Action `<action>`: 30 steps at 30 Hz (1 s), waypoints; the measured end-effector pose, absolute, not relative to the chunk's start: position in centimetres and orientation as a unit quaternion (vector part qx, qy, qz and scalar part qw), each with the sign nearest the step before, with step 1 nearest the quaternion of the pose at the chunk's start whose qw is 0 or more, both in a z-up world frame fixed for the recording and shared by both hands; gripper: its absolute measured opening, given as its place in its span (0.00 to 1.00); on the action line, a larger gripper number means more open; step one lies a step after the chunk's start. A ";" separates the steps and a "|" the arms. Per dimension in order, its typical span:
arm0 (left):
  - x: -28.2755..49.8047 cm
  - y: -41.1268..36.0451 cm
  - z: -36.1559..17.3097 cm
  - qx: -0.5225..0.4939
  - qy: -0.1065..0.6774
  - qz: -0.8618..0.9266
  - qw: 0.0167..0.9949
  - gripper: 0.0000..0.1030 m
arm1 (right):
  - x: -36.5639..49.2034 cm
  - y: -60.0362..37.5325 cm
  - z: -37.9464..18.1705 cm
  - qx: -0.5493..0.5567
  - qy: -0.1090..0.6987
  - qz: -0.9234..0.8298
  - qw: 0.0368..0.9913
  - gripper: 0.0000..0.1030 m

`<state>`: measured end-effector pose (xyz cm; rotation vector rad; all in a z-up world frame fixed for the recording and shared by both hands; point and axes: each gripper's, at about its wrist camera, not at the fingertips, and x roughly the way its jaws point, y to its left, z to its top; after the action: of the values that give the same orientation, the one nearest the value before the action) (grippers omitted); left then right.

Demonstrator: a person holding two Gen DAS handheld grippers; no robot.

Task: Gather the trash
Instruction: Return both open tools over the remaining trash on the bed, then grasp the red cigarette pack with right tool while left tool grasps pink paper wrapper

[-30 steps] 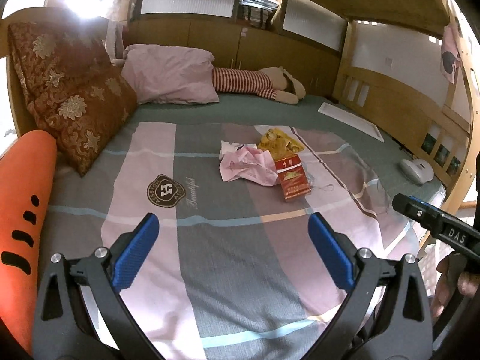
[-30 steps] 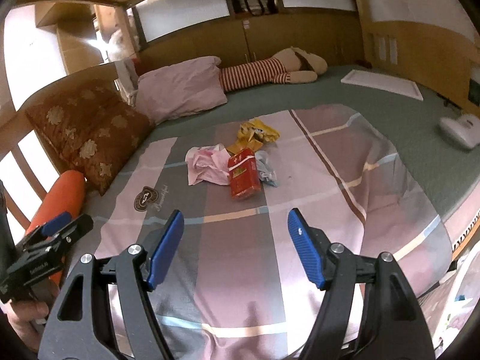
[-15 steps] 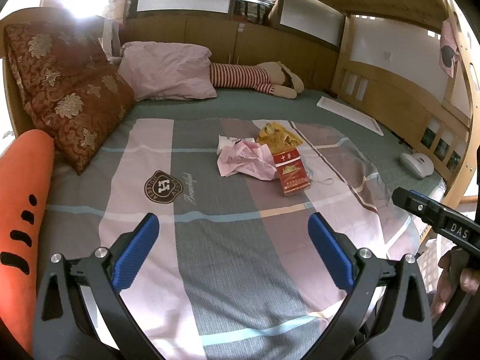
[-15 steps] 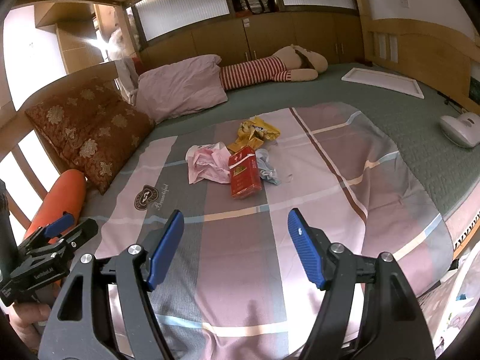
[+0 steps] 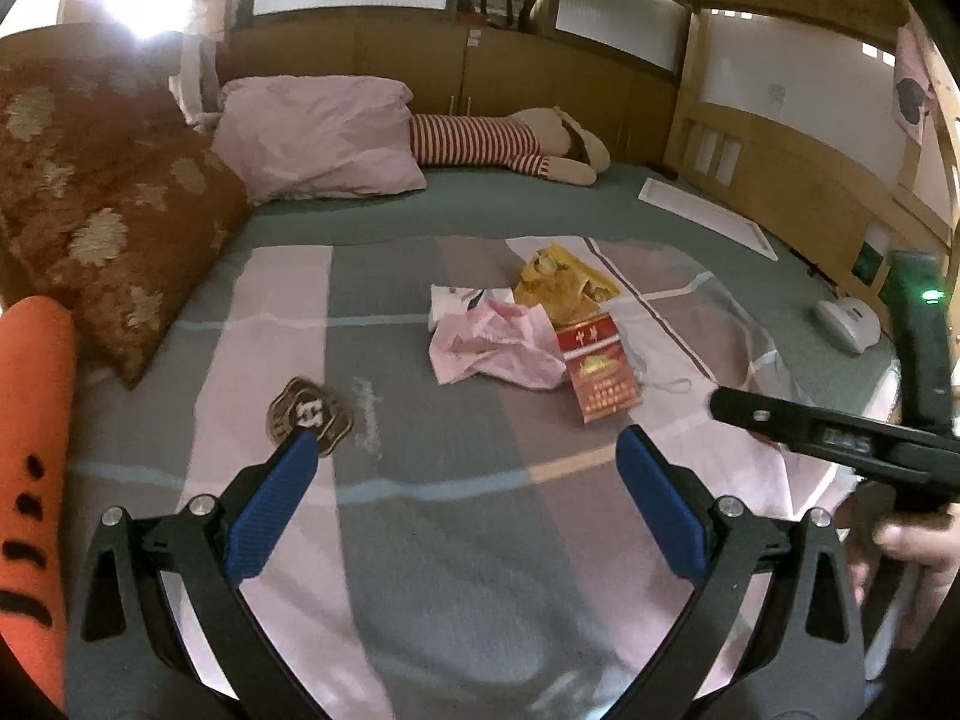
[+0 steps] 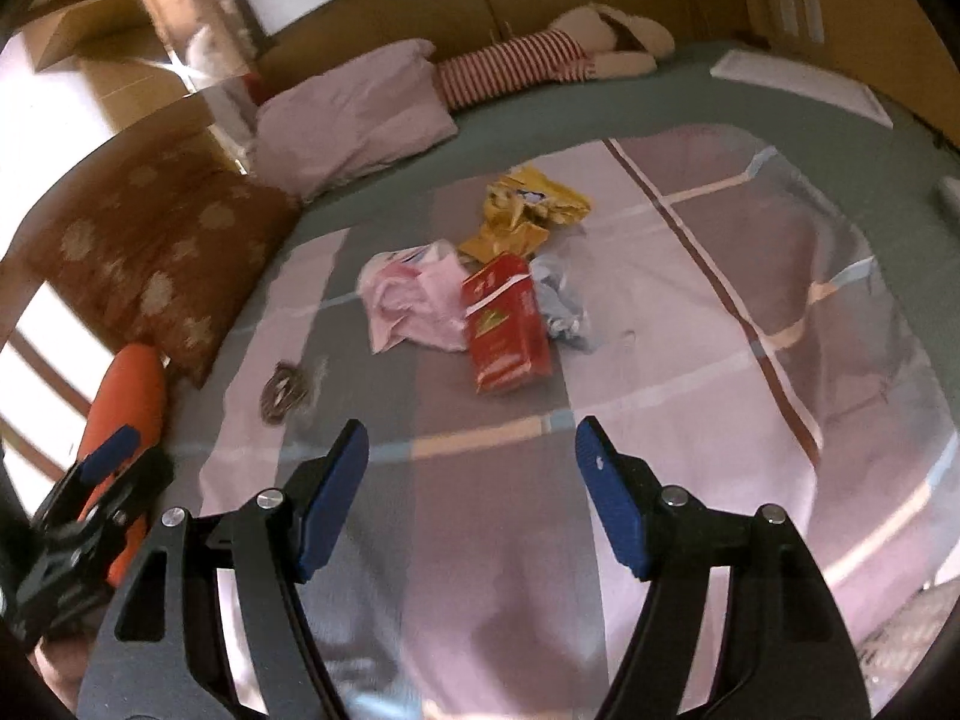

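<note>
A small heap of trash lies mid-bed on the striped sheet: a red cigarette pack [image 5: 596, 369] [image 6: 505, 326], a crumpled pink wrapper [image 5: 495, 343] [image 6: 414, 300], a yellow snack bag [image 5: 564, 282] [image 6: 528, 213], a white scrap [image 5: 447, 303] and a pale blue crumpled piece [image 6: 561, 306]. My left gripper [image 5: 468, 489] is open and empty, short of the heap. My right gripper [image 6: 471, 474] is open and empty, just short of the red pack. The right gripper also shows at the right edge of the left wrist view [image 5: 840, 435].
A brown patterned cushion [image 5: 102, 204], a pink pillow [image 5: 318, 135] and a striped plush toy [image 5: 510, 141] lie at the bed's head. An orange bolster [image 5: 30, 450] lies at left. A white device [image 5: 849, 324] and flat white board [image 5: 708, 219] lie at right by the wooden frame.
Both grippers have moved forward toward the trash heap, which now looks larger. The right wrist view has tilted downward. Both stay open.
</note>
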<state>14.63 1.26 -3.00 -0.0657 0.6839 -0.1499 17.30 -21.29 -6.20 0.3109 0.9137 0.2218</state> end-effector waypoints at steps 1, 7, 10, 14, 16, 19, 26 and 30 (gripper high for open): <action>15.7 1.2 -3.3 -0.034 0.338 -0.078 0.937 0.96 | 18.8 -21.4 -7.4 0.161 0.450 0.105 0.872 0.65; 20.5 0.7 -5.3 -0.026 0.353 -0.089 0.931 0.96 | 24.0 -22.6 -12.1 0.217 0.488 0.099 0.840 0.59; 23.1 0.5 -6.8 -0.031 0.363 -0.093 0.926 0.96 | 25.7 -22.7 -13.5 0.234 0.492 0.105 0.832 0.55; 26.2 0.0 -9.0 -0.037 0.382 -0.091 0.919 0.96 | 27.0 -22.1 -14.5 0.241 0.507 0.127 0.818 0.36; 27.7 -0.1 -9.9 -0.053 0.393 -0.090 0.914 0.96 | 27.1 -21.9 -14.3 0.244 0.509 0.129 0.815 0.34; 29.7 -0.2 -10.9 -0.100 0.406 -0.083 0.905 0.96 | 26.7 -22.0 -12.4 0.252 0.493 0.138 0.821 0.32; 33.3 -1.6 -13.4 -0.189 0.456 -0.082 0.866 0.78 | 24.2 -23.5 -6.4 0.241 0.420 0.122 0.867 0.22; 34.3 -1.9 -14.5 -0.216 0.468 -0.076 0.854 0.71 | 24.6 -23.8 -7.8 0.243 0.454 0.117 0.849 0.22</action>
<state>34.33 -1.94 -14.45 -0.4540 0.9844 -0.1604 24.57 -23.77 -7.85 0.5124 0.9560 0.2468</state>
